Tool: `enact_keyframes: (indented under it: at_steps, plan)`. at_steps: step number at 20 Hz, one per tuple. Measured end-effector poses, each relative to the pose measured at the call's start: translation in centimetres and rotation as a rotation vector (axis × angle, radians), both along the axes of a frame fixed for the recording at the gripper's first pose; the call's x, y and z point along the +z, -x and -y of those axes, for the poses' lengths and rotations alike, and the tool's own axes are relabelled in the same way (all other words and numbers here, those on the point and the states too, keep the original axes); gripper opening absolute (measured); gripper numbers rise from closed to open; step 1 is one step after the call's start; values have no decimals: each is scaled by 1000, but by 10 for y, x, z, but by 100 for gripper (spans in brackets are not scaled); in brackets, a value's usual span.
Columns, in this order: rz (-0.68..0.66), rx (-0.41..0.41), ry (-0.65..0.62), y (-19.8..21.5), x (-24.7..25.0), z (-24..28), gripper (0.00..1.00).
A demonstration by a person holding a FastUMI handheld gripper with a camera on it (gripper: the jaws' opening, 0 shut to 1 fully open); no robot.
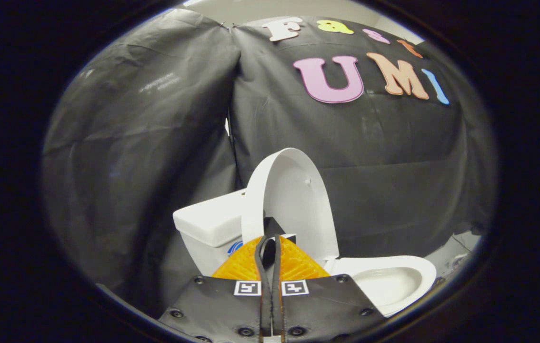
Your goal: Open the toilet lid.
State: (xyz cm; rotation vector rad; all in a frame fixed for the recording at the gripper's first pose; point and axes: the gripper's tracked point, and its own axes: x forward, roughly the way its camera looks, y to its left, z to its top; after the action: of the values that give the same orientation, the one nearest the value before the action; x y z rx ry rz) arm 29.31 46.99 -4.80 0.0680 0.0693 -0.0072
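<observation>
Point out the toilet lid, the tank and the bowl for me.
Toilet lid (294, 200): gripper view, on its raised inner face, just beyond the closed jaws.
Tank (208, 219): gripper view, on its cover, beside the lid.
Bowl (394, 281): gripper view, on its inner basin, below the lid.

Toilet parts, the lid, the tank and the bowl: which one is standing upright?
The lid stands raised beyond the shut claw; the tank behind it and the bowl stay low.
</observation>
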Motion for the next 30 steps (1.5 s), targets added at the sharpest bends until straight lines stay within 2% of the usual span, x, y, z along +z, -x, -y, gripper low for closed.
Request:
enact_keyframes:
  at_steps: [6, 7, 11, 12, 15, 20, 24, 30]
  plan:
    - [3, 5, -62, -3, -1, -3, 1]
    - [4, 38, -64, -5, -2, -9, 2]
    - [1, 40, -78, -4, -2, -8, 19]
    - [-5, 66, -87, -4, -2, -12, 23]
    - [4, 78, -127, -2, 0, -11, 36]
    - [129, 62, -71, 10, 38, 2, 59]
    - [163, 57, -108, 21, 52, 15, 78]
    - [242, -88, -133, 46, 92, 89, 78]
